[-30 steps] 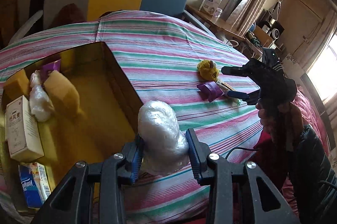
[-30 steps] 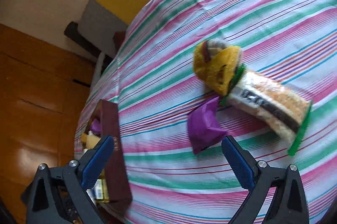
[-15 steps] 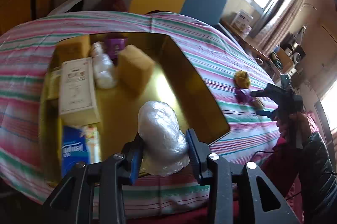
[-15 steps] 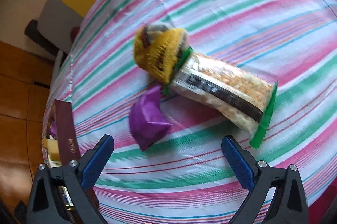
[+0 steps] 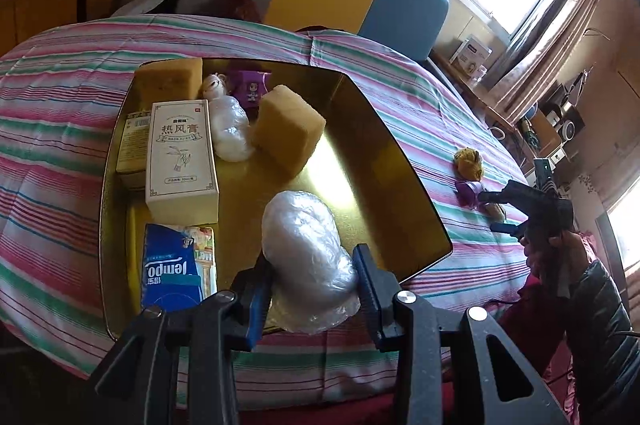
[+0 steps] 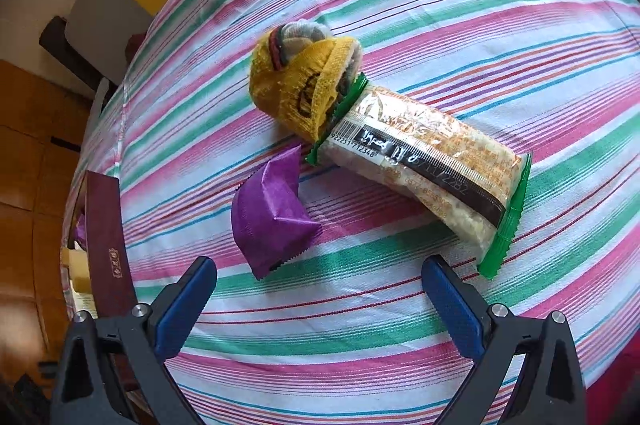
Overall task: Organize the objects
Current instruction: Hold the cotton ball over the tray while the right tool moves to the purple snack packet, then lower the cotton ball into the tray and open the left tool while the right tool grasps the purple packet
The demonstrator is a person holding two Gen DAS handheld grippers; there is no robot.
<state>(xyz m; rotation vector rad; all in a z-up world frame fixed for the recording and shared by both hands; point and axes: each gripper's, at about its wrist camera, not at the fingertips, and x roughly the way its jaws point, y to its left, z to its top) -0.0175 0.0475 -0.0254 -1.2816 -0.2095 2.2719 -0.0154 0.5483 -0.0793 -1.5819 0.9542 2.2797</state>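
The gold tray [image 5: 392, 161] holds sponges, a "Tempo" tissue pack [image 5: 174, 265] and a box; above it the left gripper [image 5: 312, 289] clamps a plastic bundle [image 5: 308, 257], the right gripper [image 6: 320, 289] gapes empty.

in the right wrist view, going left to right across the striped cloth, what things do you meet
dark red box wall → purple packet → rolled yellow sock → snack bar in clear wrapper with green ends
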